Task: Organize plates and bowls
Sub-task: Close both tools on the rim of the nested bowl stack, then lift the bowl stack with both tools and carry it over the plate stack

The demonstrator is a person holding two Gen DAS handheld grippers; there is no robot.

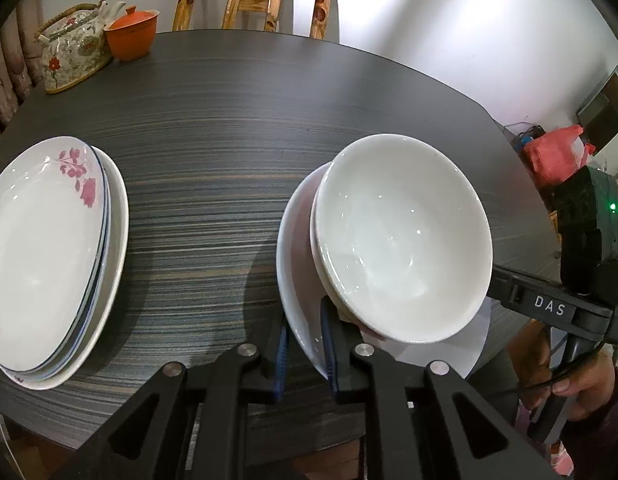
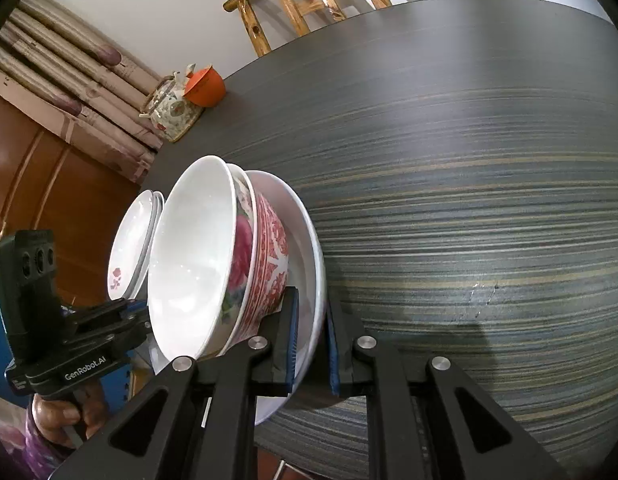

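Gripping the white plate by its rim, my right claw is pinching one side while my left claw is pinching the other; nested bowls are sitting on it, near the counter's near edge.

Glossy ceramic bowls on matt wood-grain table
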